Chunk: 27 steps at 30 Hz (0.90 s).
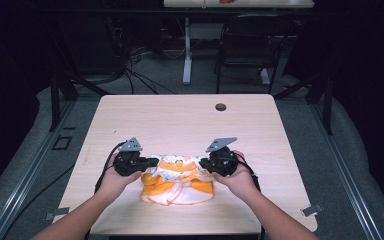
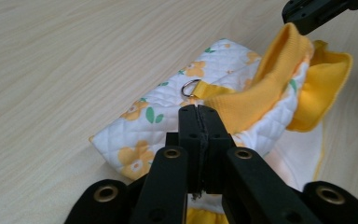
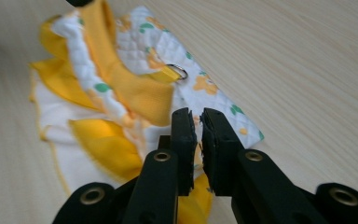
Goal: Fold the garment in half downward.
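A small yellow-and-white floral garment [image 1: 178, 181] lies at the table's [image 1: 180, 120] six o'clock edge, left gripper [image 1: 152, 161] pinching its nine o'clock end, right gripper [image 1: 203, 163] nipping its three o'clock end.

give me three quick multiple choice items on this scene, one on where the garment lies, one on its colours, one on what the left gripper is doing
1. Where does the small garment lie on the table?
A. near the person's edge, between the two grippers
B. at the far edge by the round hole
C. hanging off the left side

2. What colours is it?
A. blue and grey
B. white quilted cloth with yellow flowers and yellow trim
C. plain red

3. How is the left gripper?
A. wide open above the table
B. shut on the garment's edge
C. lying unheld on the table

Answers: 1 A, the high view shows it between both hands; 2 B, the gripper views show the print; 3 B, its jaws meet on the cloth.
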Tool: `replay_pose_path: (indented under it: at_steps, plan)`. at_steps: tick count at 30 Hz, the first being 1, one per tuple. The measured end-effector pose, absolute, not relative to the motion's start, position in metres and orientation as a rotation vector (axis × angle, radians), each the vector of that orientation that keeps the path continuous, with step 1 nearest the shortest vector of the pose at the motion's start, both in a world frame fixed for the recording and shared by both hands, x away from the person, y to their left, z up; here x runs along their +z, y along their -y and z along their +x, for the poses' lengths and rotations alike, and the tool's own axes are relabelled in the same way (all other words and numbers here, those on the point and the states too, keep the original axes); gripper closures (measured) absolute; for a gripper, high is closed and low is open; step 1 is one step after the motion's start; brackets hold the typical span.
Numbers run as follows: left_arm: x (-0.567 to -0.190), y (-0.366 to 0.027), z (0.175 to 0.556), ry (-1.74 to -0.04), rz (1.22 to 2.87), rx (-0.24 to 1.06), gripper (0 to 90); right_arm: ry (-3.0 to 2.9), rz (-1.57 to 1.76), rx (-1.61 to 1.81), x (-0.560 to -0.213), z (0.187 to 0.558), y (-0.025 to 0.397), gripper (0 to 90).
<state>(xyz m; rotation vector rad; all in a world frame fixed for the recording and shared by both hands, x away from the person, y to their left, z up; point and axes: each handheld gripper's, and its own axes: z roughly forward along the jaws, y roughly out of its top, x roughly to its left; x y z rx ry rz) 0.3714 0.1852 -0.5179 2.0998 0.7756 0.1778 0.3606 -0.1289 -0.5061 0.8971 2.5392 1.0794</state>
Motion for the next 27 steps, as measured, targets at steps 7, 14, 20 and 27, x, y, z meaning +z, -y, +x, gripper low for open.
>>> replay_pose_path:
  at_steps: [7, 14, 20, 27]
  plan:
    - [-0.523, -0.181, 0.366, -0.745, 2.139, 0.149, 89.8, -2.586, 0.893, 1.08, -0.517, 0.361, 0.119, 85.1]
    - [-0.528, -0.182, 0.347, -0.707, 2.153, 0.115, 89.8, -2.643, 0.829, 1.081, -0.52, 0.339, 0.116, 84.8]
    - [-0.533, -0.18, 0.329, -0.667, 2.175, 0.085, 89.8, -2.687, 0.805, 1.099, -0.528, 0.323, 0.119, 83.4]
    - [-0.547, -0.18, 0.314, -0.658, 2.204, 0.062, 89.8, -2.731, 0.796, 1.069, -0.545, 0.311, 0.119, 83.1]
